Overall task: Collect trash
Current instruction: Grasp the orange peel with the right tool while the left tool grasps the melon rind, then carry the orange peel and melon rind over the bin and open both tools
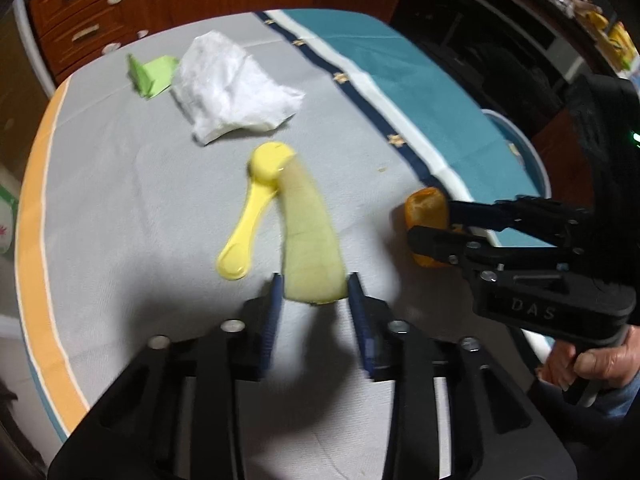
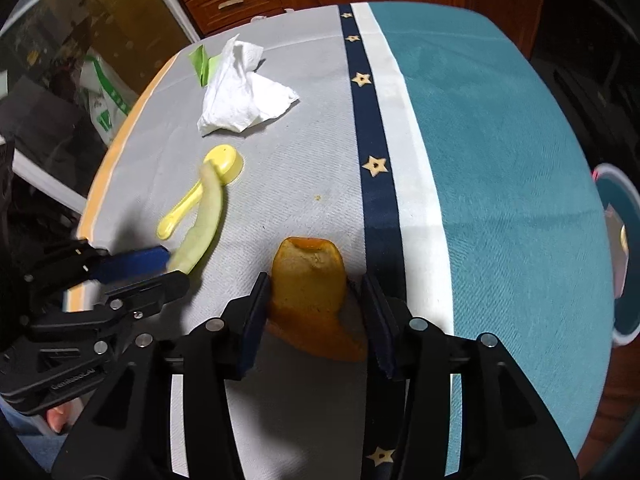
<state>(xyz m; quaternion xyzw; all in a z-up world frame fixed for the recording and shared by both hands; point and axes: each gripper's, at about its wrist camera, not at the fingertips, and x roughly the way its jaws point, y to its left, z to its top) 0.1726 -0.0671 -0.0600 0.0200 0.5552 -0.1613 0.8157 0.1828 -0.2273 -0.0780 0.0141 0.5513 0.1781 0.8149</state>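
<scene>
My left gripper [image 1: 314, 296] is open around the near end of a pale green peel strip [image 1: 308, 240], which lies on the table beside a yellow plastic scoop [image 1: 260, 196]. My right gripper [image 2: 316, 308] is open around an orange peel [image 2: 310, 280] on the grey cloth; its fingers stand a little off the peel's sides. In the left wrist view the right gripper [image 1: 430, 226] straddles the orange peel [image 1: 424, 208]. In the right wrist view the left gripper [image 2: 168, 266] is at the green peel [image 2: 204, 232]. A crumpled white tissue [image 1: 236, 88] and green paper [image 1: 154, 74] lie farther back.
The table wears a grey cloth [image 2: 280, 168] with a navy star stripe [image 2: 374, 168] and a teal part [image 2: 500, 160]. A teal round bin [image 2: 622, 256] stands off the right edge. Wooden drawers [image 1: 84, 20] stand behind the table.
</scene>
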